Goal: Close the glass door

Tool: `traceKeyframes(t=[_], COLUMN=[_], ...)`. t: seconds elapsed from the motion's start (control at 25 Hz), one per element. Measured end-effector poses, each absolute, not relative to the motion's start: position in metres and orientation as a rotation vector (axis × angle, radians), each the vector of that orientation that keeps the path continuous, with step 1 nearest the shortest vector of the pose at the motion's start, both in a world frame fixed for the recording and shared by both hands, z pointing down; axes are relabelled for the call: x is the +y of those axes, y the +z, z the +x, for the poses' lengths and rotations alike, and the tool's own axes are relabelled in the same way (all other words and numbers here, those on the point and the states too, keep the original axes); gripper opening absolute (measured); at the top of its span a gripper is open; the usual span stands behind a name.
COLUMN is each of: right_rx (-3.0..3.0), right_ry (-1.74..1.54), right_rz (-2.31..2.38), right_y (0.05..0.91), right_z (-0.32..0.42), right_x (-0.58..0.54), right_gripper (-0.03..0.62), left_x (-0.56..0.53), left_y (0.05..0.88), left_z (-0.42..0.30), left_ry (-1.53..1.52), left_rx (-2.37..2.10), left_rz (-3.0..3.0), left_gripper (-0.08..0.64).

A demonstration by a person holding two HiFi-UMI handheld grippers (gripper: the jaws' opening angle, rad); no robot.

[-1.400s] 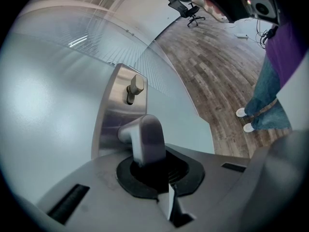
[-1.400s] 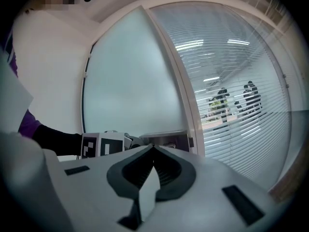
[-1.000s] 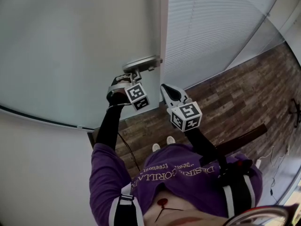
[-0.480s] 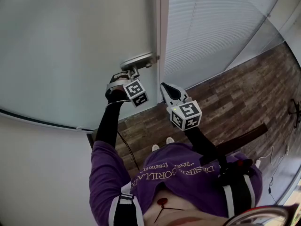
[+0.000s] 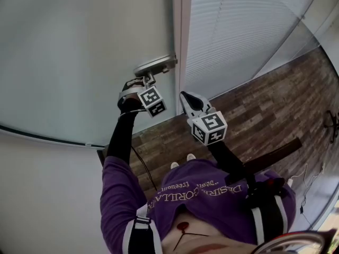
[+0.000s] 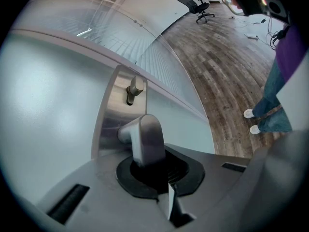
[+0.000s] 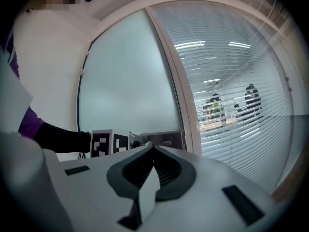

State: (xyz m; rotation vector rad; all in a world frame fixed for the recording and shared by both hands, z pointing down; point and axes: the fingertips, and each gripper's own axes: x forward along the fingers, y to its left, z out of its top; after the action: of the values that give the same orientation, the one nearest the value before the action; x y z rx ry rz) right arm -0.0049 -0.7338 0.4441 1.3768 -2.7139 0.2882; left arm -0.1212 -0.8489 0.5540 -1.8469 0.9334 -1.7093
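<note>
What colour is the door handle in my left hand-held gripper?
The door handle is brushed silver-grey metal, clearest in the left gripper view.

Frosted glass door [image 5: 90, 41] with brushed-metal lever handle [image 5: 154, 66] stands upright, its edge apparently meeting the white frame [image 5: 185, 30].

Even, soft light, faint sheen on the glass door [image 5: 79, 46]; ceiling lamps [image 7: 189, 45] glow behind the blinds [image 7: 231, 91] (fisheye bending, black corners).
</note>
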Motion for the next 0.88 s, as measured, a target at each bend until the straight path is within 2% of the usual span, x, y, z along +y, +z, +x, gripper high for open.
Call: traceKeyframes(t=[0.88], right_rx=[-2.712], right_ry=[0.261], right_rz=[1.368], right_y=[0.438], right_z=[-0.012], right_x=[-0.756], right_gripper=[-0.011], left_x=[-0.868], left_y=[0.545], left_z=[-0.119], left_ry=[-1.676], left_rx=[0.992], left_rz=[-1.965], left_gripper=[0.000])
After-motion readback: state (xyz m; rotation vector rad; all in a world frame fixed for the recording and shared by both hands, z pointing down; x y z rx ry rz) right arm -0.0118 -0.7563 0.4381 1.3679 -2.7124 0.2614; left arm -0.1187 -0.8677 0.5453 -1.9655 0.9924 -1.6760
